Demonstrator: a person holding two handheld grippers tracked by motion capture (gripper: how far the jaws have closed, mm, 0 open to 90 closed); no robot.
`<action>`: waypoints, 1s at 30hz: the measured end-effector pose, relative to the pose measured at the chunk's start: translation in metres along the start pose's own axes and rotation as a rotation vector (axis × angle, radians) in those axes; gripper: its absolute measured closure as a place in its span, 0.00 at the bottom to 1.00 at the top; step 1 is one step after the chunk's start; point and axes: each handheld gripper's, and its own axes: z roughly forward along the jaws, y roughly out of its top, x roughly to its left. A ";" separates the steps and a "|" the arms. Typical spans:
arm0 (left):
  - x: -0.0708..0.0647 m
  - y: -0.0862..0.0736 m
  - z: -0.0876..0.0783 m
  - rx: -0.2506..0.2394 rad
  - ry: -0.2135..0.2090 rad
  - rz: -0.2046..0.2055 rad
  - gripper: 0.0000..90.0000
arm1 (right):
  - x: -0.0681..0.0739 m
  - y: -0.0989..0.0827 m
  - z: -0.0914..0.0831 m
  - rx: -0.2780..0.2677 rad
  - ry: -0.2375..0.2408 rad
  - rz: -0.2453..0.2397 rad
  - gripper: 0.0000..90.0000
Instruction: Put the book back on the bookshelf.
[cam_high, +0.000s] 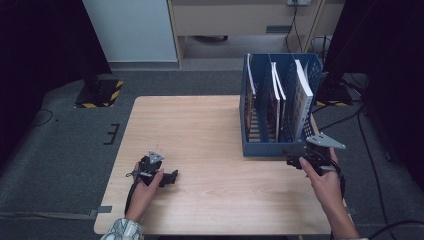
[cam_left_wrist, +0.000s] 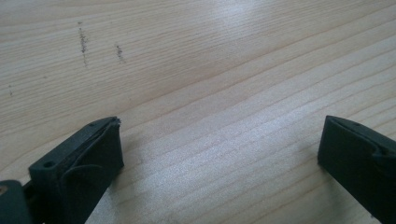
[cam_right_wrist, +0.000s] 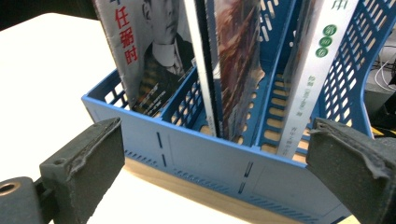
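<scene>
A blue slotted file rack (cam_high: 270, 148) stands at the right side of the wooden table (cam_high: 200, 130). Its three compartments hold upright books: a portrait-cover book (cam_right_wrist: 149, 56) on the left, thin books (cam_right_wrist: 233, 60) in the middle, and a white-spined book (cam_right_wrist: 317, 65) on the right. My right gripper (cam_high: 291, 160) is open just in front of the rack's front wall (cam_right_wrist: 196, 154), holding nothing. At the front left, my left gripper (cam_high: 173, 177) rests low over bare table wood (cam_left_wrist: 210, 60). The left gripper (cam_left_wrist: 219, 135) is open and empty.
The table's front edge runs close under both hands. Dark carpet surrounds the table. A yellow-and-black striped base (cam_high: 100, 92) sits at the back left. Cables (cam_high: 345, 117) trail on the floor to the right of the rack. A pale cabinet (cam_high: 132, 30) stands behind.
</scene>
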 end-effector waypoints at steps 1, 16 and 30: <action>0.000 0.000 0.000 0.000 0.000 0.000 0.00 | 0.001 -0.002 0.000 0.002 0.005 -0.005 0.05; 0.000 0.000 0.000 0.000 0.001 -0.001 0.00 | 0.016 -0.020 -0.009 0.025 0.063 -0.010 0.05; -0.001 0.001 0.001 0.000 -0.002 0.001 0.00 | 0.030 -0.028 0.000 0.062 0.104 -0.030 0.06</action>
